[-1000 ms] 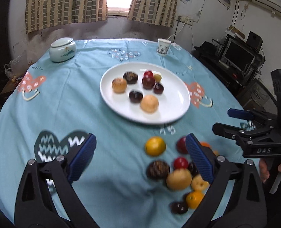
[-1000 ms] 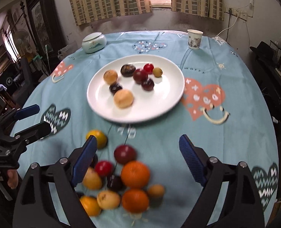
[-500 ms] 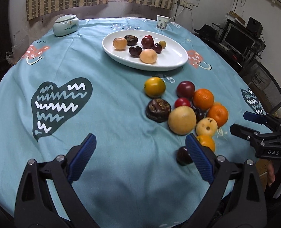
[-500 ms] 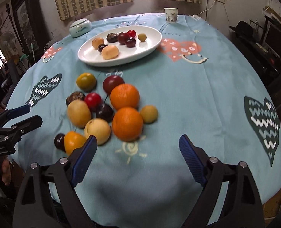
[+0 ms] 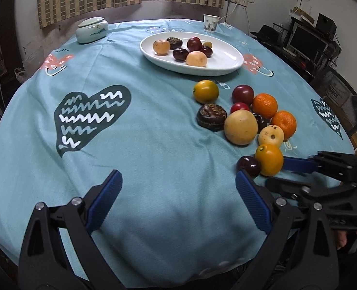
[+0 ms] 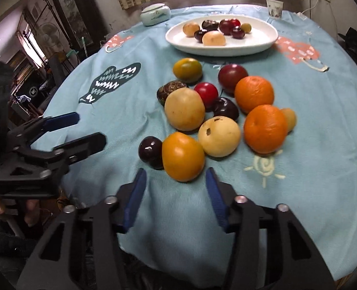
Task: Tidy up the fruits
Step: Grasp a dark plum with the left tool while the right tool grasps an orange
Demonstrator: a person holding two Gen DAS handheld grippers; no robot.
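Observation:
A white plate [image 5: 226, 68] [image 6: 263, 46] at the far side holds several small fruits. Nearer me, a pile of loose fruits lies on the blue cloth: two oranges [image 6: 265, 128], yellow pears [image 6: 184, 112], dark plums and a red one. At its near edge sit an orange-yellow fruit [image 6: 182, 155] [image 5: 269, 159] and a dark plum [image 6: 151, 152]. My right gripper [image 6: 175, 176] [image 5: 284, 174] is low over the cloth, its jaws closing. The orange-yellow fruit lies just ahead of its tips, untouched. My left gripper [image 5: 178, 181] [image 6: 89, 130] is open and empty over bare cloth, left of the pile.
A pale lidded jar [image 5: 92, 29] and a paper cup [image 5: 211, 23] stand at the table's far edge. The round table's near edge runs just under both grippers. A desk with a monitor [image 5: 309, 41] stands to the right, and dark furniture to the left.
Both grippers have drawn back from the plate and sunk toward the near edge. The right jaws have narrowed and now stand just behind the orange-yellow fruit.

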